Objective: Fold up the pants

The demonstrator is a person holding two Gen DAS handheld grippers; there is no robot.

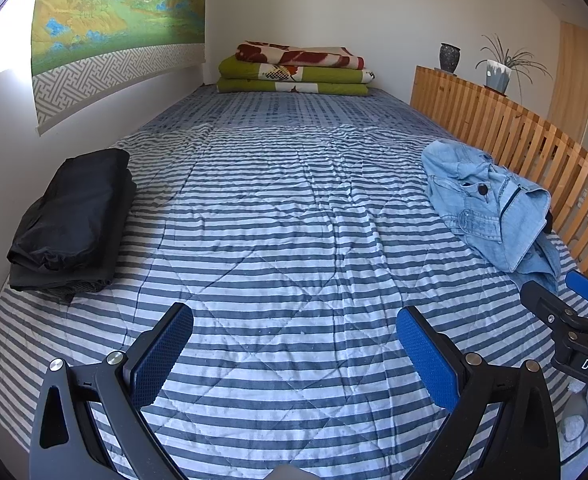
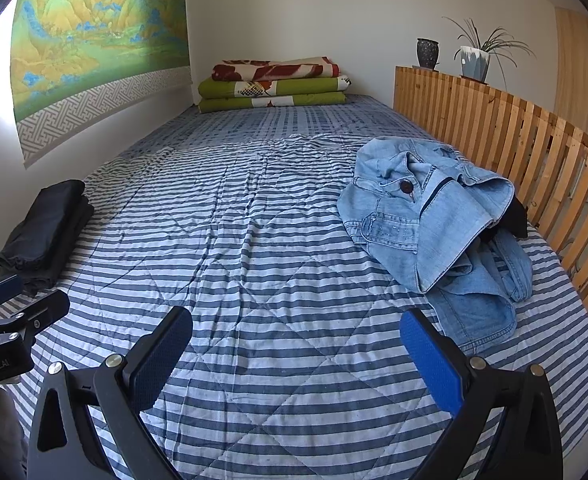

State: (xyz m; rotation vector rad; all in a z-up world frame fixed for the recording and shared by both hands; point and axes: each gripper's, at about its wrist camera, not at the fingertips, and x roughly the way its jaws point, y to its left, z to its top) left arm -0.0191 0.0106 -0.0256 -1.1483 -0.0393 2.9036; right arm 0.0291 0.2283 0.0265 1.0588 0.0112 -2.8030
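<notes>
Light blue denim pants (image 2: 434, 224) lie crumpled in a heap on the right side of the striped bed, waistband and dark button facing up; in the left wrist view the pants (image 1: 490, 204) sit far right by the wooden rail. Something dark pokes out behind the heap. My right gripper (image 2: 296, 330) hangs open over the bedspread, just in front and left of the heap, holding nothing. My left gripper (image 1: 294, 328) is open too, above the bare middle of the bed. Black folded pants (image 1: 74, 220) rest at the bed's left edge.
A striped quilted bedspread (image 1: 278, 216) covers the bed. Folded green and red blankets (image 1: 294, 68) are stacked at the far end. A slatted wooden rail (image 2: 534, 160) runs along the right side, with a vase and a potted plant (image 2: 478, 56) on top. A wall hanging (image 1: 114, 28) is on the left.
</notes>
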